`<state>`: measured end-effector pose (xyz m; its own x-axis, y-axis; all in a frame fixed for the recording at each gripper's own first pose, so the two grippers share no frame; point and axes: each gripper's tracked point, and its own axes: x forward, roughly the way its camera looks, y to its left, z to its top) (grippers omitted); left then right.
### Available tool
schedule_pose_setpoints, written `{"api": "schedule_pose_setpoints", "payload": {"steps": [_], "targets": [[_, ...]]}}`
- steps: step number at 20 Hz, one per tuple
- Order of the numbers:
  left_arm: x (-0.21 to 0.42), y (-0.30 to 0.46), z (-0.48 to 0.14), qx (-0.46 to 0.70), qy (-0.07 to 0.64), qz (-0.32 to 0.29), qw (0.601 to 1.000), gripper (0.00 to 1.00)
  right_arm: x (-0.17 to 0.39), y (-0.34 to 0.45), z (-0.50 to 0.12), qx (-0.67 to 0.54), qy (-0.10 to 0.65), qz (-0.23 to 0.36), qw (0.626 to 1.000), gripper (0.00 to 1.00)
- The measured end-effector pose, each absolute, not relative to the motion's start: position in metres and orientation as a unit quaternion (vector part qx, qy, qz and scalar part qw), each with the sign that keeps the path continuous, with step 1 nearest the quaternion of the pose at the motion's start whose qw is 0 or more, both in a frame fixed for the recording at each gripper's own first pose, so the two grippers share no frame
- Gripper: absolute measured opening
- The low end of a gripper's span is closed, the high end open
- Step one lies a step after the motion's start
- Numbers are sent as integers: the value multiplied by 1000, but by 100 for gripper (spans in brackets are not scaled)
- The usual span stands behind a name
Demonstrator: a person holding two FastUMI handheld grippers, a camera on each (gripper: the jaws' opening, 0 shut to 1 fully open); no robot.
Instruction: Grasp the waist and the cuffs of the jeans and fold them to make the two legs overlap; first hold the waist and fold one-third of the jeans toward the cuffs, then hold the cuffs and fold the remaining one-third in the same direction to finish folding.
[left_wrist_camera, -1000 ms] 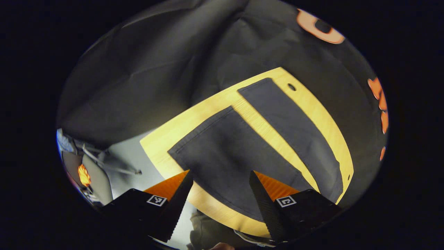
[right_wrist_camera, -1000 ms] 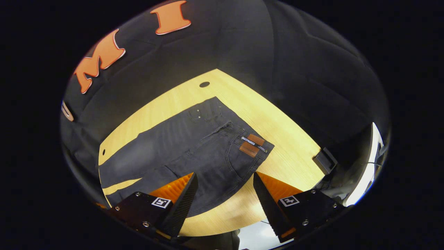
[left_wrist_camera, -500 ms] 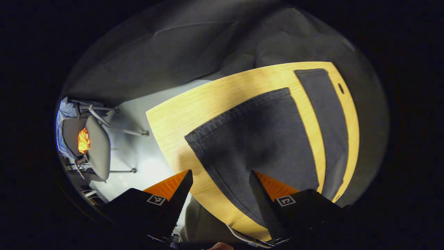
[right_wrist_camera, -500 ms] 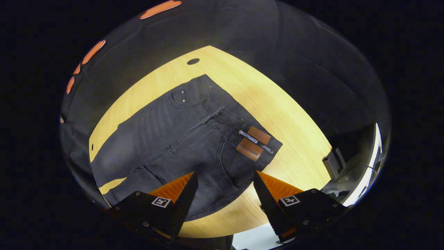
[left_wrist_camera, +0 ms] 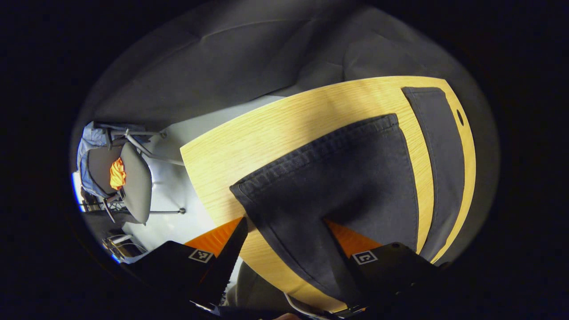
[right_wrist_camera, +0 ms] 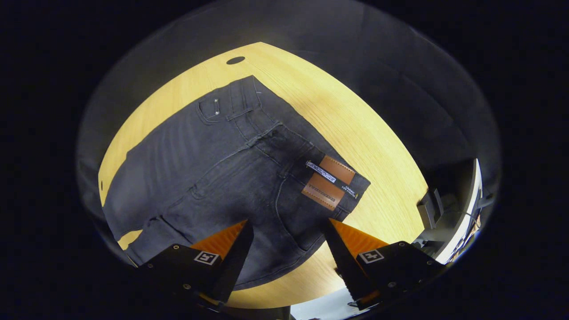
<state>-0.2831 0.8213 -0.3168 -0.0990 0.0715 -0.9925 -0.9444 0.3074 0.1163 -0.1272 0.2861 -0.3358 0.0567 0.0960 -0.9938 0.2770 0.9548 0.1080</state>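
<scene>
Dark grey jeans [right_wrist_camera: 209, 164] lie flat on the wooden table [right_wrist_camera: 355, 129]. Their waist, with a brown leather patch [right_wrist_camera: 330, 182], points toward the right gripper view's right side. My right gripper [right_wrist_camera: 289, 238] is open just above the hip edge near the table's front. In the left gripper view the near leg [left_wrist_camera: 338, 178] ends in a stitched cuff [left_wrist_camera: 311, 153], and the far leg [left_wrist_camera: 435, 142] lies beside it with bare wood between. My left gripper [left_wrist_camera: 284, 240] is open at the near leg's side edge. The denim hides its right finger's tip.
A chair [left_wrist_camera: 133, 182] carrying something orange stands on the pale floor left of the table [left_wrist_camera: 249, 146]. Cable holes [left_wrist_camera: 460, 118] [right_wrist_camera: 235, 60] sit near the table's far edge. A dark box [right_wrist_camera: 429, 206] rests by the table's right edge.
Both grippers have come lower and closer to the jeans. The left one has swung toward the near cuff, and the denim now covers its right fingertip.
</scene>
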Motion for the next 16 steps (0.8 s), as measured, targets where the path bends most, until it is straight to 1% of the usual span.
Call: {"api": "schedule_pose_setpoints", "payload": {"steps": [1, 3, 5, 7, 8, 9, 10, 11, 12, 13, 15, 16], "targets": [[-283, 822, -317, -373, 584, 456, 558, 97, -130, 285, -340, 133, 690, -70, 708, 99], [-281, 822, -317, -374, 586, 454, 556, 96, -138, 286, -347, 137, 701, -82, 695, 99], [-278, 821, -318, -377, 590, 450, 554, 93, -138, 287, -350, 147, 701, -93, 691, 99], [-278, 821, -318, -381, 592, 450, 550, 84, -148, 288, -346, 171, 712, -112, 672, 98], [-277, 820, -318, -383, 592, 450, 549, 84, -158, 290, -341, 182, 721, -120, 658, 99], [-277, 820, -318, -383, 592, 449, 549, 84, -159, 287, -341, 182, 713, -124, 666, 95], [-277, 821, -318, -383, 592, 448, 549, 84, -165, 279, -349, 165, 720, -129, 662, 93], [-276, 821, -317, -383, 593, 449, 548, 84, -168, 283, -346, 191, 721, -127, 653, 92], [-276, 821, -318, -383, 592, 449, 548, 84, -165, 287, -349, 217, 721, -140, 643, 93], [-275, 820, -317, -383, 592, 449, 549, 84, -164, 287, -351, 229, 718, -148, 640, 87], [-275, 821, -317, -383, 591, 448, 551, 82, -165, 285, -351, 231, 722, -146, 636, 86], [-275, 820, -316, -379, 597, 439, 555, 77, -164, 286, -352, 238, 722, -151, 632, 87]]}}
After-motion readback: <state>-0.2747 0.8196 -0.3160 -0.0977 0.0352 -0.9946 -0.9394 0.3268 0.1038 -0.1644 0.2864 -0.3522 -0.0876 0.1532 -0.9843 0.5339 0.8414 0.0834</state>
